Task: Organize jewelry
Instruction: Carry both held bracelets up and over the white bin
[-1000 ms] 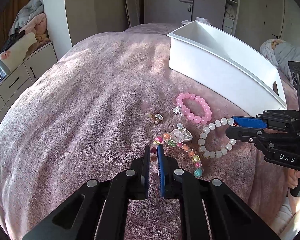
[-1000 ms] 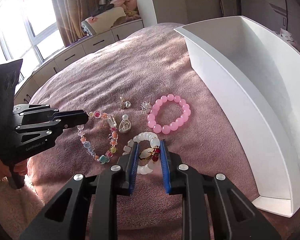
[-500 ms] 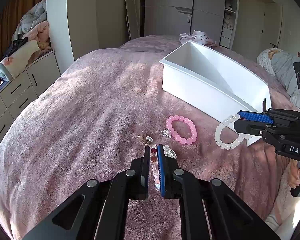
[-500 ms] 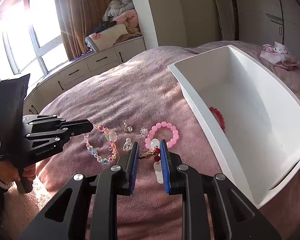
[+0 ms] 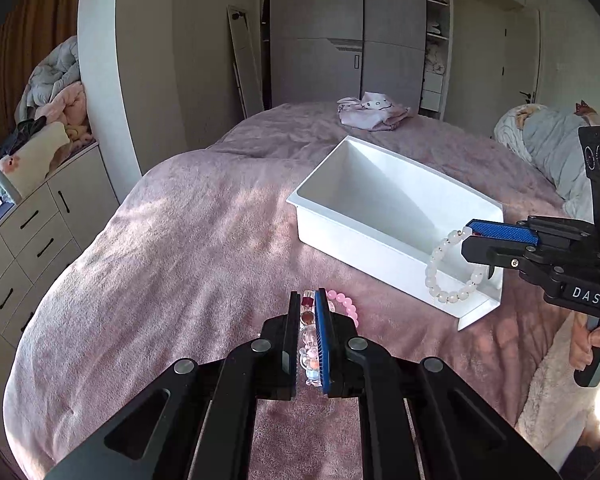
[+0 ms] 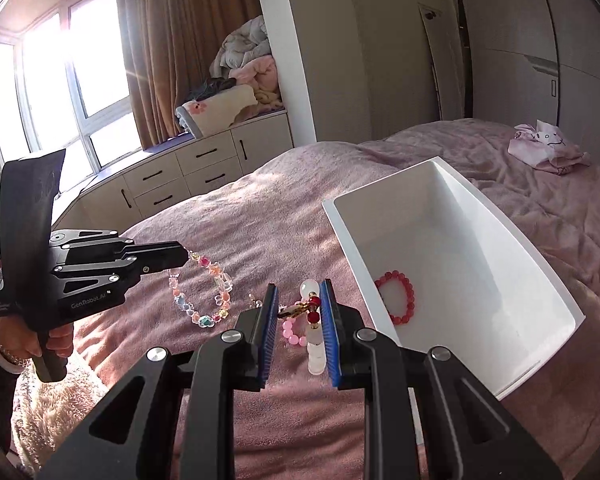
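My left gripper (image 5: 309,298) is shut on a multicoloured bead bracelet (image 6: 204,292) and holds it hanging above the pink bedspread. My right gripper (image 6: 299,294) is shut on a white bead bracelet (image 5: 452,268) with a gold and red charm, held up beside the near end of the white bin (image 6: 540,280). A red bead bracelet (image 6: 396,298) lies inside the bin. A pink bead bracelet (image 5: 346,304) lies on the bed below my left gripper, partly hidden by the fingers.
The bin (image 5: 380,236) sits on the bed (image 5: 180,260) ahead and to the right. A folded pink cloth (image 5: 374,114) lies at the far end. White drawers (image 6: 204,172) run along the left wall. A fluffy cream rug (image 6: 60,408) lies by the bed edge.
Both grippers have risen from the bed, each lifting its bracelet. The right gripper has carried the white bracelet toward the bin. The pink bracelet stays on the bed.
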Action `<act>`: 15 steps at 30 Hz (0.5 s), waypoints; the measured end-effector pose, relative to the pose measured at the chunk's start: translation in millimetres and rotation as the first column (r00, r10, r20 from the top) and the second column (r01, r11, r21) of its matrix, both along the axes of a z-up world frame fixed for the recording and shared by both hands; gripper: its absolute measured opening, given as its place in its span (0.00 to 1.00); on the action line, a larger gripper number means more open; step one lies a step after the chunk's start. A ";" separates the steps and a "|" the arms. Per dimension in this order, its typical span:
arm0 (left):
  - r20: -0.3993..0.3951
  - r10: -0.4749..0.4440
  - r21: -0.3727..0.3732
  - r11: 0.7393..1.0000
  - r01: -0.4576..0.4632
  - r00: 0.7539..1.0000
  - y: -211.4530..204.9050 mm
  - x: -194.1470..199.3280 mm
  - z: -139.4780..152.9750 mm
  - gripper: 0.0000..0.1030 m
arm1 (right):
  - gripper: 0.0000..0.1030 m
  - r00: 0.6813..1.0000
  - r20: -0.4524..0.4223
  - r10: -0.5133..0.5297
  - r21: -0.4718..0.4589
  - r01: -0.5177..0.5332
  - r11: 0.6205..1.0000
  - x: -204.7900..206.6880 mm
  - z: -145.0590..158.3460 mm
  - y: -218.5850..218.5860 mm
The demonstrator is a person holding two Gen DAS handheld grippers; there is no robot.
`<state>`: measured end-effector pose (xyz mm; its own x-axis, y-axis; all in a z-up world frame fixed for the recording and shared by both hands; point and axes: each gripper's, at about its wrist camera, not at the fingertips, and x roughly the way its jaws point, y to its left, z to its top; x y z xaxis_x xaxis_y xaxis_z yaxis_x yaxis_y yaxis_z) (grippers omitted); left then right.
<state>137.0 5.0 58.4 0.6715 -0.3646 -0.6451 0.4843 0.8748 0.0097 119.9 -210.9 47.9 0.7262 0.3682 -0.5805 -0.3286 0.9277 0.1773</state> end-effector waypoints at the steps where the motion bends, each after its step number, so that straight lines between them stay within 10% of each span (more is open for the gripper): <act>1: 0.010 -0.009 -0.005 1.000 0.009 1.000 -3.2 -0.8 7.0 0.12 | 0.21 1.000 0.011 -0.003 0.001 0.003 1.000 -1.2 4.6 -2.1; 15: 0.066 -0.105 -0.005 0.994 0.106 0.992 -75.3 25.0 64.9 0.12 | 0.21 0.990 0.116 -0.077 0.006 0.077 0.997 -1.2 52.6 -55.2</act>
<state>162.0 -70.3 123.3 0.6696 -0.4409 -0.5976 0.5726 0.8190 0.0372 118.7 -266.1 100.5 0.8147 0.3098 -0.4901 -0.2750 0.9506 0.1437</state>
